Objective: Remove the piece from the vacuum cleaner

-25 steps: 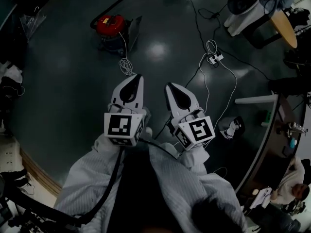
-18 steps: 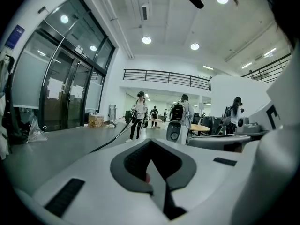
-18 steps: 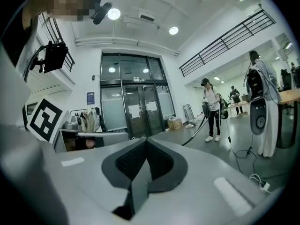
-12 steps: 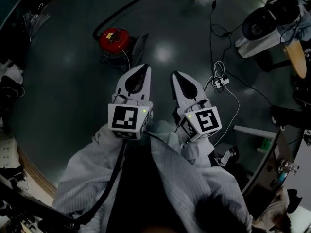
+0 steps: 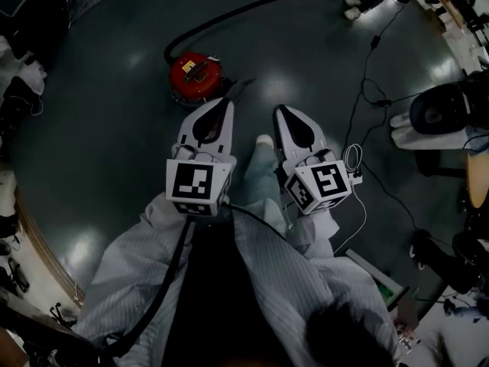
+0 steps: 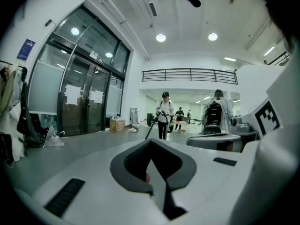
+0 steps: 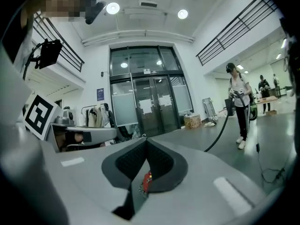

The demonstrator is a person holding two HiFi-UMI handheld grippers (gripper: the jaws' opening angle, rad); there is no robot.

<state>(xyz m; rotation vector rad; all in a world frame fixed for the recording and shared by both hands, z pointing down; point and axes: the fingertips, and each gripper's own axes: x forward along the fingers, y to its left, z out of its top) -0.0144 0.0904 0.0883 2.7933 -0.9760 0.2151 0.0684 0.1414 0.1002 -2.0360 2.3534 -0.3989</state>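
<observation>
Open floor [image 5: 99, 121] rings the vacuum cleaner [image 5: 195, 75], seemingly just beyond left claw [image 5: 226, 104].

The head view is coming out dim and underexposed, with pale glare patches shining on the glossy floor [image 5: 99, 144]. Both gripper views are glowing bright under round ceiling lamps [image 6: 161, 38], bowing at the edges, the left tool [image 6: 151, 146] blurring up close.
</observation>
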